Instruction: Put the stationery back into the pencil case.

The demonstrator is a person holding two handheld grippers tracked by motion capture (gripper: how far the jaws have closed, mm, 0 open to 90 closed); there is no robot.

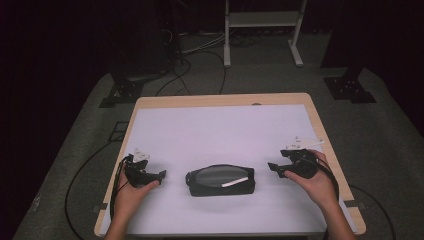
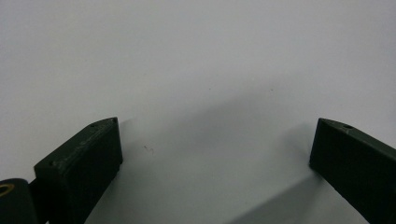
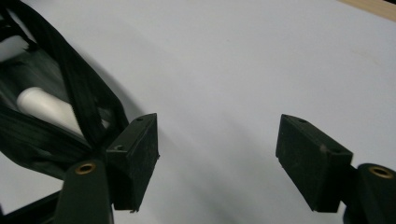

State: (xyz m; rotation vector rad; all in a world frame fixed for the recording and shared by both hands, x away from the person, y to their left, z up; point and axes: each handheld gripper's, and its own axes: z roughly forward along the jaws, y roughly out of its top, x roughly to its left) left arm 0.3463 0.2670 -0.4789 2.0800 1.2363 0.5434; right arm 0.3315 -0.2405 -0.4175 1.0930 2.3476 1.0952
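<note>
Both hands are holding open, empty claws: the right gripper [image 1: 276, 168] risks snagging the black pouch [image 1: 220, 180], spilling the white tube [image 3: 44, 107], while the left gripper [image 1: 161, 174] is idling.

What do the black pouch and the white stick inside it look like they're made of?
Pouch: seemingly soft black fabric with woven-looking edge strips and a clear, glossy plastic-like window that catches light. White stick: smooth, matte, rounded at its end, probably plastic; the pictures leave it open.
</note>
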